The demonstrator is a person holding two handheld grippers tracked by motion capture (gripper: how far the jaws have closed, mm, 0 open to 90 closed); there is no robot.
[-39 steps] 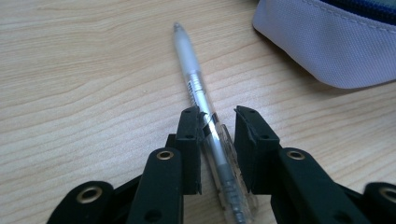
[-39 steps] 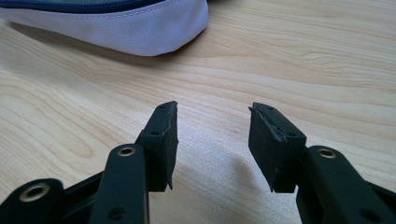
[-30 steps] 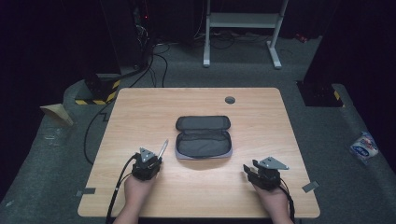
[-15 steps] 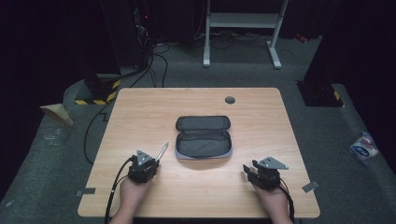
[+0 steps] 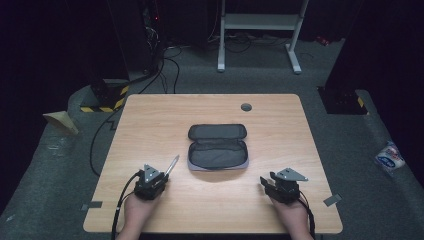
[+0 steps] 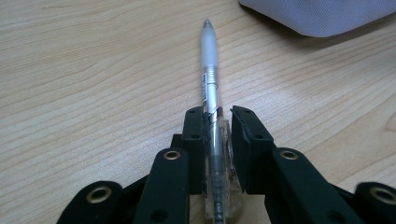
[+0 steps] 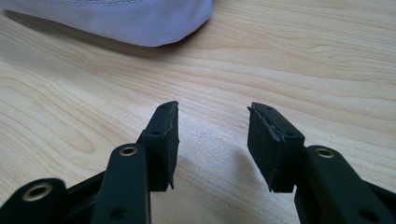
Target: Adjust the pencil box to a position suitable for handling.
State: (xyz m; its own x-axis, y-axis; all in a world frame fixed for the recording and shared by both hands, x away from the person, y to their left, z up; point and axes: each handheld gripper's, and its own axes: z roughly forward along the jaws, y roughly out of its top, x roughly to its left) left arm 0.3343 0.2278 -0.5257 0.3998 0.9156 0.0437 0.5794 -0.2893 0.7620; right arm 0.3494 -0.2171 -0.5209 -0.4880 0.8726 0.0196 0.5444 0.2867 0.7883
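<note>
An open grey pencil case (image 5: 218, 146) lies in the middle of the wooden table (image 5: 150, 120), its lid flap folded back. My left gripper (image 5: 162, 173) at the front left is shut on a clear pen (image 5: 172, 165). In the left gripper view the pen (image 6: 210, 79) runs forward between the jaws, its tip aimed at the case's corner (image 6: 327, 16), and the left gripper (image 6: 217, 114) clamps its barrel. My right gripper (image 5: 263, 182) rests at the front right, open with nothing in it. In the right gripper view its own jaws (image 7: 212, 112) stand apart over bare wood, the case's edge (image 7: 140, 21) ahead.
A round dark cable grommet (image 5: 246, 106) sits near the table's far edge. Cables (image 5: 100, 135) trail off the left side to the floor. A white metal stand (image 5: 260, 30) rises beyond the table, and a blue and white packet (image 5: 390, 156) lies on the floor at right.
</note>
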